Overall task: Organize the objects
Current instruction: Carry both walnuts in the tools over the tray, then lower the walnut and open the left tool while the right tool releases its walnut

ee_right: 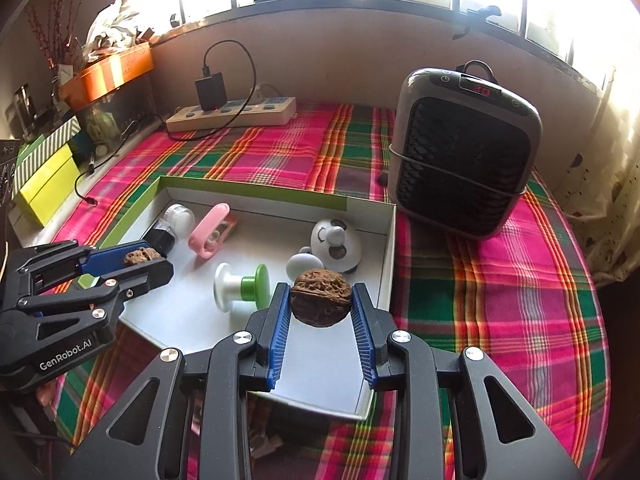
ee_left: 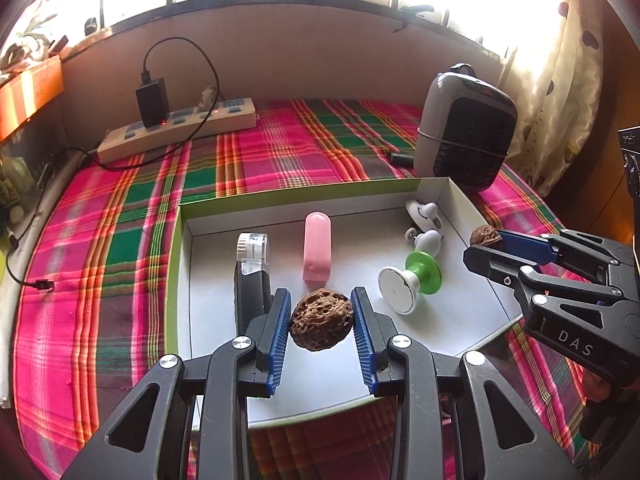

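Note:
My left gripper (ee_left: 321, 319) is shut on a brown walnut (ee_left: 321, 319), held above the near part of a shallow white box with green sides (ee_left: 173, 280). My right gripper (ee_right: 321, 303) is shut on a second walnut (ee_right: 321, 297), hanging over the box's near right corner (ee_right: 390, 264). Each gripper shows in the other's view: the right one (ee_left: 486, 240) with its walnut (ee_left: 485, 236) at the box's right wall, the left one (ee_right: 146, 262) with its walnut (ee_right: 140, 256) over the box's left side. Inside the box lie a pink clip (ee_left: 317, 252), a green and white spool (ee_left: 412, 282), a clear-capped black bottle (ee_left: 252, 264) and white round toys (ee_left: 425, 224).
A grey heater (ee_right: 460, 152) stands right of the box on the plaid cloth (ee_right: 500, 280). A power strip with a black charger (ee_left: 180, 124) lies along the back wall, its cables trailing left. Yellow-green boxes (ee_right: 44, 184) and an orange crate (ee_right: 108, 72) sit at the far left.

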Motion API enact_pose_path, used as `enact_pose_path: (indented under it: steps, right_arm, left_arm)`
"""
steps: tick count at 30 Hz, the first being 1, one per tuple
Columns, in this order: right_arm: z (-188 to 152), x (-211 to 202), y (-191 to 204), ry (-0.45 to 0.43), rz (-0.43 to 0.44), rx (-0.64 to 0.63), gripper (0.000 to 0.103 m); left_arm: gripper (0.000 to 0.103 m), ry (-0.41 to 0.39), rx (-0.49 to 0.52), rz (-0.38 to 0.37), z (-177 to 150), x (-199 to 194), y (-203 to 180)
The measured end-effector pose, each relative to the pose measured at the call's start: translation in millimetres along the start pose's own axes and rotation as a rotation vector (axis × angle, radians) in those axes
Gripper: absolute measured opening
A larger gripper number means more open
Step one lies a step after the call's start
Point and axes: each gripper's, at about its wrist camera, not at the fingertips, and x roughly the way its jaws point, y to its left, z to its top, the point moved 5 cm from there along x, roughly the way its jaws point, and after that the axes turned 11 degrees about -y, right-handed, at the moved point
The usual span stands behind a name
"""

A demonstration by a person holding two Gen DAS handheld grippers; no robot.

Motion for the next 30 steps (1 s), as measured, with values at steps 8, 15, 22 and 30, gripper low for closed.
enact_pose_path:
  steps: [8, 15, 22, 30]
  right_arm:
    - [-2, 15, 1, 0.029, 0.005, -0.012, 0.032]
    - [-7, 24, 1, 0.05, 0.005, -0.012, 0.032]
    - [-8, 29, 4, 0.054, -0.001, -0.033, 0.032]
    - [-8, 31, 6, 0.052, -0.001, -0.051, 0.032]
  left_arm:
    - [0.029, 0.026, 0.013, 0.001, -2, 15, 1]
    - [0.029, 0.032, 0.024, 0.004, -1, 20, -2]
    - [0.029, 0.044, 0.032, 0.0, -3, 24, -5]
    - [0.029, 0.058, 0.025, 0.006, -7, 28, -3]
